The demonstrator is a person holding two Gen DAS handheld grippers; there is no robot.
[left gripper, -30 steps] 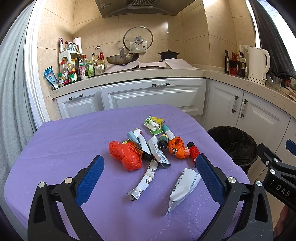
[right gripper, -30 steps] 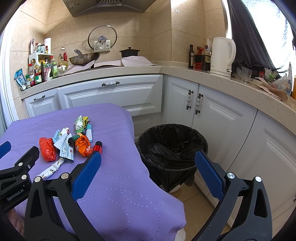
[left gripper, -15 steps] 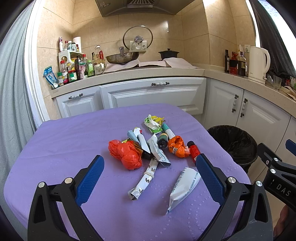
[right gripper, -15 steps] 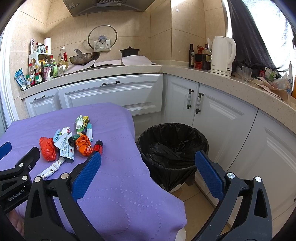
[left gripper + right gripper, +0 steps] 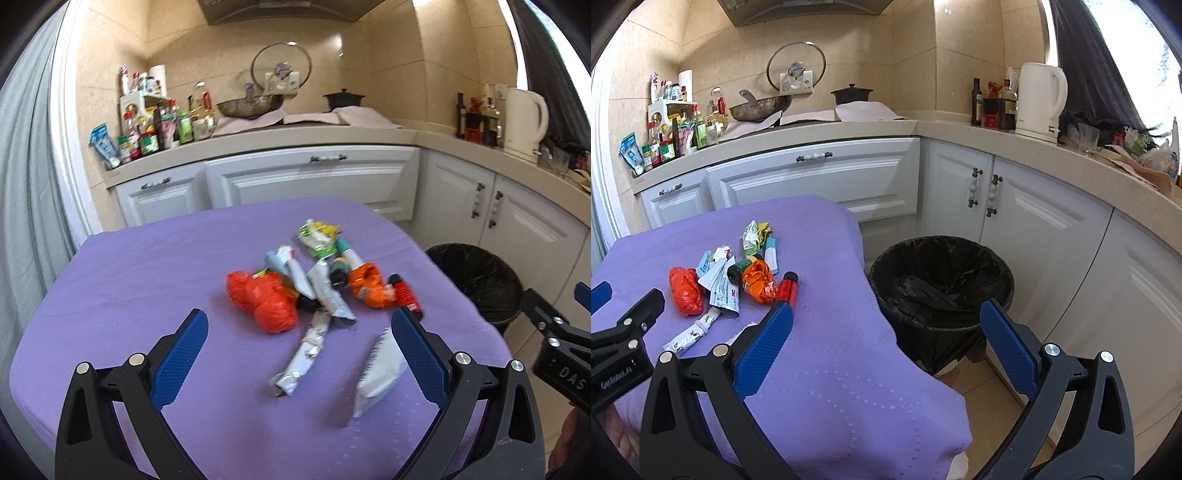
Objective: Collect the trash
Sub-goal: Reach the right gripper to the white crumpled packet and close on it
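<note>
Left gripper (image 5: 298, 314) is on the move. Its view was crisp half a second ago and has now gone soft with blur, most of all on the pouch (image 5: 376, 369) and the long wrapper (image 5: 306, 350) near the table's front edge. Everything in its camera slides a touch up and to the right: the trash pile (image 5: 317, 288), the bin (image 5: 476, 280), the kettle (image 5: 524, 122). The right gripper (image 5: 886, 306) drifts too, but less. In its view the bin and the pot lid (image 5: 796, 66) creep slightly upward, and the left gripper's body at the left edge rides a little higher.
</note>
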